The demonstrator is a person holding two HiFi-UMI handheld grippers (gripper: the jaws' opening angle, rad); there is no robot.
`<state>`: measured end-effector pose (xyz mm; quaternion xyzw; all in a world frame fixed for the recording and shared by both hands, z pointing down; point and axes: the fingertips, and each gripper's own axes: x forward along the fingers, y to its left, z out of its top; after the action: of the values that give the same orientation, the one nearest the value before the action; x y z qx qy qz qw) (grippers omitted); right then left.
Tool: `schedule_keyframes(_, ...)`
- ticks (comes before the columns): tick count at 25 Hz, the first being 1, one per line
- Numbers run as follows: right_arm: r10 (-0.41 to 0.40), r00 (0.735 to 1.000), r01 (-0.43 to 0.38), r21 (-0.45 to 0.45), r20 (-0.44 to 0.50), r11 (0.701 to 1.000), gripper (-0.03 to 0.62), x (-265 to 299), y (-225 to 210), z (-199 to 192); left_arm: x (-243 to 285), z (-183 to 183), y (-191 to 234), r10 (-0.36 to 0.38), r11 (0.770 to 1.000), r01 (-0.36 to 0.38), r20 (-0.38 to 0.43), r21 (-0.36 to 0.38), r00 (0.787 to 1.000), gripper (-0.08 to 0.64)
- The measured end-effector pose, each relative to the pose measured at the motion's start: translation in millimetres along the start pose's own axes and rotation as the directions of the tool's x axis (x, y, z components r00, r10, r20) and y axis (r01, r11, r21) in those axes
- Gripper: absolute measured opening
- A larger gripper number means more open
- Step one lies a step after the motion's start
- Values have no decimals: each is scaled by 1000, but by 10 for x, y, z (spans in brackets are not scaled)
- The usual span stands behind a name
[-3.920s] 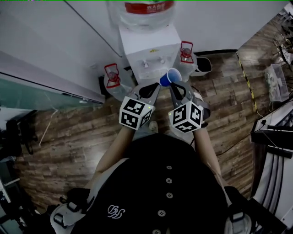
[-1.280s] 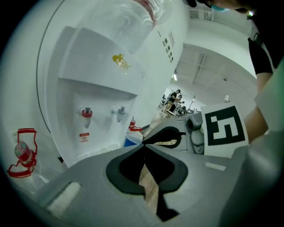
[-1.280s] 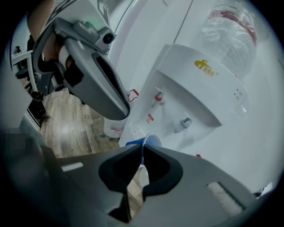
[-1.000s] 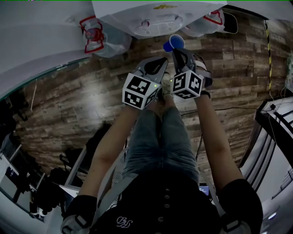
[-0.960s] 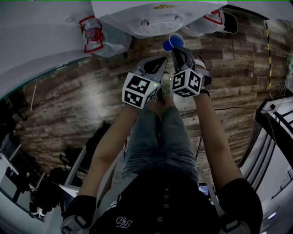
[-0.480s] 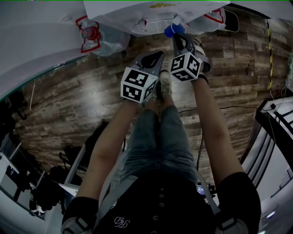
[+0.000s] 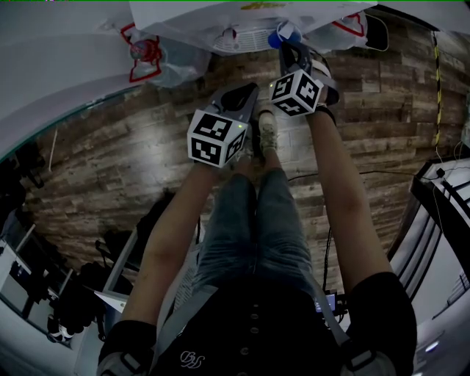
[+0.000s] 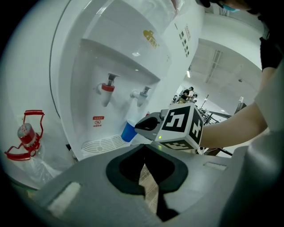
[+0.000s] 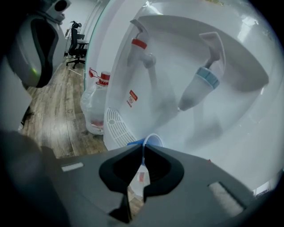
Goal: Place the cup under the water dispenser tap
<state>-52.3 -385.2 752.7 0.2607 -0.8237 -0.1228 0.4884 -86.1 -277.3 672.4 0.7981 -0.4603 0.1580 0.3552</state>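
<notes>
The right arm stretches forward, its claw tilted down and pinching the small blue plastic cup's rim inside the white water dispenser's recess, below the blue tap. The left claw is pressed together and empty, nearer the person.

Cup blue, pale inside. Dispenser white; one tap red-collared, other tap seemingly light blue. Floor brown wood-grain planks.

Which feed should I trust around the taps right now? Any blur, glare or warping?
Head view: dim, bent hard at the edges, the blue cup squeezed against the top border by the dispenser. Left gripper view: clearest, bright and sharp, fisheye-curved, black corners. Right gripper view: blue tap and red tap look soft and hazy, white recess washed out.
</notes>
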Motion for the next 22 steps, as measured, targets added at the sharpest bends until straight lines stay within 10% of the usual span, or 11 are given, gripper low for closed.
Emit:
schedule_keyframes(12, 85, 996, -84, -43, 21, 995, 11, 134, 251, 140, -18, 26, 23, 3, 998, -2, 20, -57, 1000, 4)
schedule_keyframes(22, 168, 985, -168, -4, 40, 986, 189, 116, 375, 164, -43, 28, 56, -3, 998, 4, 23, -61, 1000, 5)
